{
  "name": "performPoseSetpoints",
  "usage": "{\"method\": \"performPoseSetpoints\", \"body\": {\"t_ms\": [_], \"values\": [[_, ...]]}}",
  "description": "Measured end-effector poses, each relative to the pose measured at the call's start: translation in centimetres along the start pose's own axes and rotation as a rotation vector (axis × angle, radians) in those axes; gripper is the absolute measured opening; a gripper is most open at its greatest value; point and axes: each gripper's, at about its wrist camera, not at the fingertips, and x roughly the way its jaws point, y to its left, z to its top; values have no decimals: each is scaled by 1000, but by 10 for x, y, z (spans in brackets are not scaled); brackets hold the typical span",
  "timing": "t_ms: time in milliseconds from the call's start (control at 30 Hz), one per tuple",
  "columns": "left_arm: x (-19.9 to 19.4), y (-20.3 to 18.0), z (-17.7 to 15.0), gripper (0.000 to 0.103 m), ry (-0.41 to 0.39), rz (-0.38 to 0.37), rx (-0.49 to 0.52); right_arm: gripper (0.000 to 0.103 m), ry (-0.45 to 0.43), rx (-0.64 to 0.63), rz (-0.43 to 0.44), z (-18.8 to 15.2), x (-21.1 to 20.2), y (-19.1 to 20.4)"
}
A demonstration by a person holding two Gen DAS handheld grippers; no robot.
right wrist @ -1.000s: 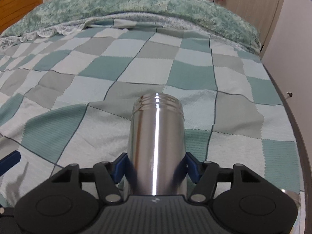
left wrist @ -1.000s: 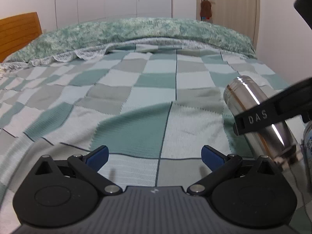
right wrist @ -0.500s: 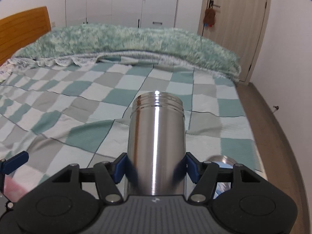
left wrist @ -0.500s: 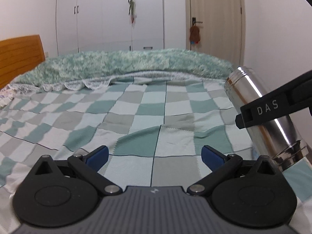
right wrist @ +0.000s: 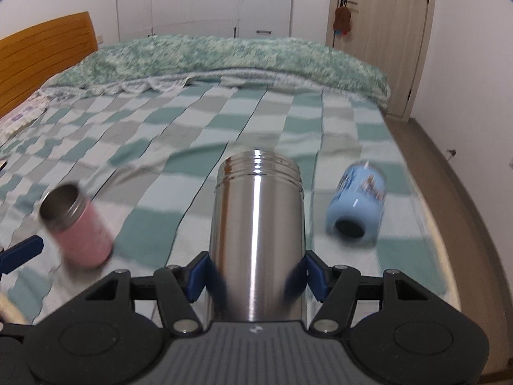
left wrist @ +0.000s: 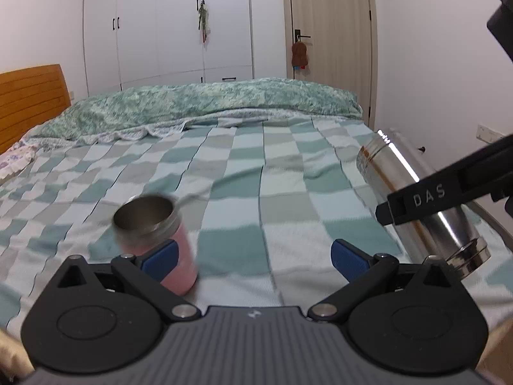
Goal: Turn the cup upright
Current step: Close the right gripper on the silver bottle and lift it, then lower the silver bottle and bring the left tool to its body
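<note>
Holding the steel cup (right wrist: 256, 234) between its two blue pads (right wrist: 197, 277), your right gripper (right wrist: 256, 277) is closed on the lower part of the cup's body. From the right wrist camera, the cup's long axis runs straight forward along the fingers, away from the camera, and its threaded end points toward the far side of the bed (right wrist: 336, 134). From the left wrist camera, the same cup (left wrist: 416, 199) is tilted: its threaded end is up and to the left, and its ringed end is down and to the right. It hangs in the air above the checked blanket, not touching it. One finger of the right gripper (left wrist: 426, 202), marked DAS, crosses the middle of the cup in that view.

Your left gripper (left wrist: 253, 255) is wide open and holds nothing. The steel cup is to the right of it, outside its right pad.

A pink cup (left wrist: 154, 234) stands on the blanket with its open steel mouth up, to the left of the steel cup. In the left wrist view it is just behind the left pad (left wrist: 160, 255) of the left gripper; you cannot tell if they touch. It is blurred in both views (right wrist: 77, 224).

A blue cup (right wrist: 356, 205) lies on its side on the blanket to the right of the steel cup, with its dark round end toward the camera. Beyond the steel cup lies a green patterned quilt (right wrist: 224, 54), and behind it a door (right wrist: 378, 32).
</note>
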Motion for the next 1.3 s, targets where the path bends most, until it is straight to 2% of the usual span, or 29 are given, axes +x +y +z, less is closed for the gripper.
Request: {"method": "performPoseSetpoints", "body": {"t_ms": [233, 400, 533, 833, 867, 900, 967, 1300], "values": [[-15, 31, -33, 103, 35, 15, -36, 62, 86, 13, 37, -40, 16, 35], [-16, 44, -46, 103, 53, 26, -43, 62, 121, 21, 58, -44, 34, 57], [-14, 52, -50, 103, 62, 41, -54, 62, 166, 31, 24, -46, 54, 68], [-13, 57, -54, 103, 72, 45, -65, 62, 201, 52, -8, -55, 72, 71], [-14, 57, -54, 103, 73, 45, -66, 64, 194, 49, -6, -54, 69, 70], [-14, 57, -54, 103, 73, 44, -65, 79, 186, 49, -4, -53, 66, 68], [-15, 57, -53, 103, 74, 42, -62, 98, 144, 44, 13, -51, 55, 63], [-22, 30, -39, 103, 81, 22, -1, 101, -23, -38, 40, -56, 6, -1]]}}
